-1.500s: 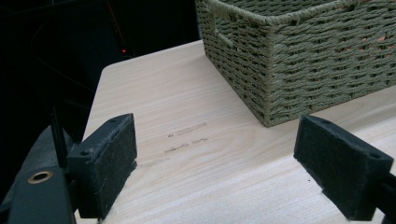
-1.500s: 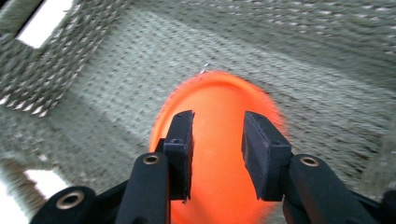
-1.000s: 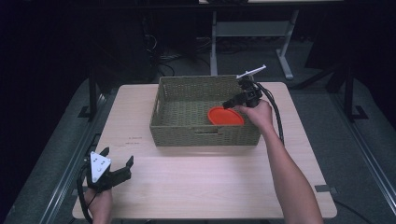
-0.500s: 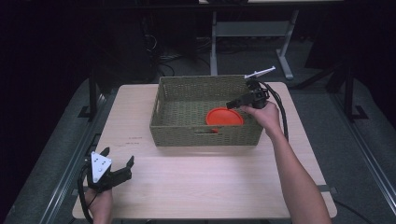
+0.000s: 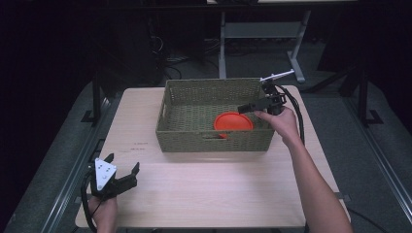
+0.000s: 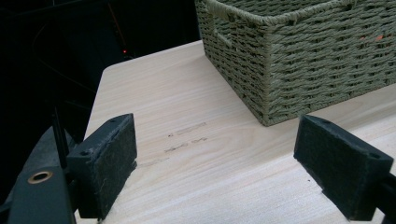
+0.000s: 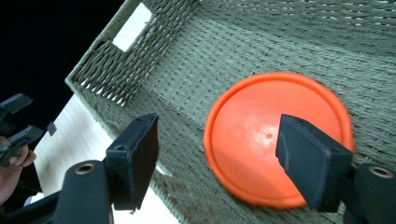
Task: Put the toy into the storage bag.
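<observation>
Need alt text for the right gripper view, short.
An orange disc lies flat on the floor of a woven green basket, seen from above between the open jaws of the right gripper, which hold nothing. The pale table and the other gripper show at left.

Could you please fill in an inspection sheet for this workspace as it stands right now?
Surface: pale wooden table, faint marks near its left side.
Job's things: orange disc lies flat inside the woven basket.
Clutter: nothing seen.
Grippers: right gripper above the disc, its jaws have just been opening, nothing between them; left gripper open over bare table.
Cables: black cable trails from the right gripper.
Surroundings: dark room, metal stand behind the table.
</observation>
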`<state>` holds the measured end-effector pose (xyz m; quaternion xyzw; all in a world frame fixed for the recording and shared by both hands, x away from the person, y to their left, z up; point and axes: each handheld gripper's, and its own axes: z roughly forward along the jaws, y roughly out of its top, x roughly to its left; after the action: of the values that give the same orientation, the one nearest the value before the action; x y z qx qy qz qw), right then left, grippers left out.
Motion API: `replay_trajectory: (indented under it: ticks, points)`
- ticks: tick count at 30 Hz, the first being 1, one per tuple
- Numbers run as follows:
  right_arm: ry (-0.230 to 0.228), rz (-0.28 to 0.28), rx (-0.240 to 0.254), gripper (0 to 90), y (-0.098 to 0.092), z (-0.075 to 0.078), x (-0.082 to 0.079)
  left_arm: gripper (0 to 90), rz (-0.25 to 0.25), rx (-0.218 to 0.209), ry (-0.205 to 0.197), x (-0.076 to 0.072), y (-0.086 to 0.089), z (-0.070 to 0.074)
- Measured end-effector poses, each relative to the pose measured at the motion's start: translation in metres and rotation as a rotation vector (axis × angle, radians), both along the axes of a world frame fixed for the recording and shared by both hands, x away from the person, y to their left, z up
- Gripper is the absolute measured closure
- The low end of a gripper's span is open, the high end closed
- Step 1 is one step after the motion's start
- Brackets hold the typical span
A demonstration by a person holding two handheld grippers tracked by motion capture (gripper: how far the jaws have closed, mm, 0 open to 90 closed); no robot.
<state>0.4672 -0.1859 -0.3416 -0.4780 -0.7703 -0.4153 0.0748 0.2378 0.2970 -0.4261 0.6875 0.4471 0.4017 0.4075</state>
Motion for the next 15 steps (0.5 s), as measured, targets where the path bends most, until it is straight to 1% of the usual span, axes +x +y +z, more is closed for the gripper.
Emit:
replay_trajectory:
  ticks: [5,12,15]
  points:
    - [-0.004,0.014,0.005,27.5,-0.002,0.001,-0.005,12.7,-0.001,0.003,0.000,0.000,0.000,0.000]
    - [-0.018,0.027,0.030,26.5,-0.004,0.004,-0.012,12.7,0.000,0.002,0.003,0.000,0.000,0.000]
    - [-0.015,0.029,0.037,26.0,-0.007,0.005,-0.015,12.7,-0.001,0.006,0.000,0.000,-0.001,0.000]
